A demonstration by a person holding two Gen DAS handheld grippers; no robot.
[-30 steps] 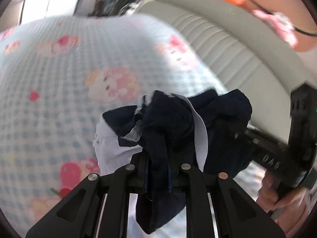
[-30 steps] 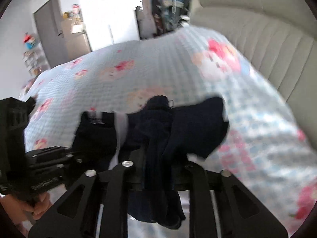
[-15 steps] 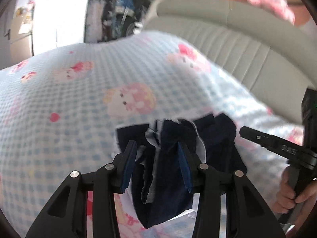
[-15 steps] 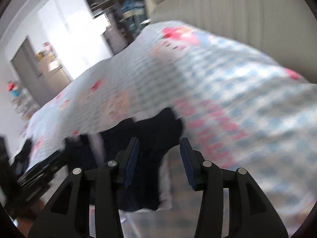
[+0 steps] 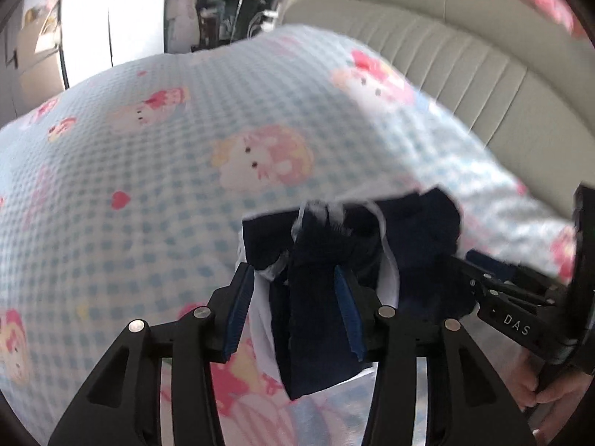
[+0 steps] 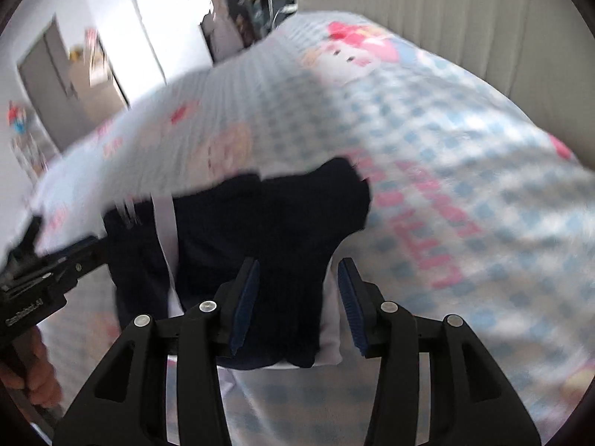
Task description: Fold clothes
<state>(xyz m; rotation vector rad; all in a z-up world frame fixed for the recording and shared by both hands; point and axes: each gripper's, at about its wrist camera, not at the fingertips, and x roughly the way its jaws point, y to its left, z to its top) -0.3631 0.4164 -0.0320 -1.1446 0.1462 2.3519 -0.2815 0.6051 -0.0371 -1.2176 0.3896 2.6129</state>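
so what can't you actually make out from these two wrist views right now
- Garment type: the dark navy garment with white trim is bunched, so I can't tell what it is.
- Left claw: open, but cloth hides whether the right pad touches.
- Right claw: motion blur smears the fold edges.
- Person: only a hand, cut off by the frame edge.
- Room behind the bedspread: too blurred.

Matt navy cloth garment [image 5: 327,260], waffle-textured quilted bedspread [image 5: 148,193], ribbed leather-look headboard [image 5: 465,74]

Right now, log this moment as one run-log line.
left gripper: open, jaws just opened, cloth between | right gripper: open | navy garment: bunched on checked bedspread
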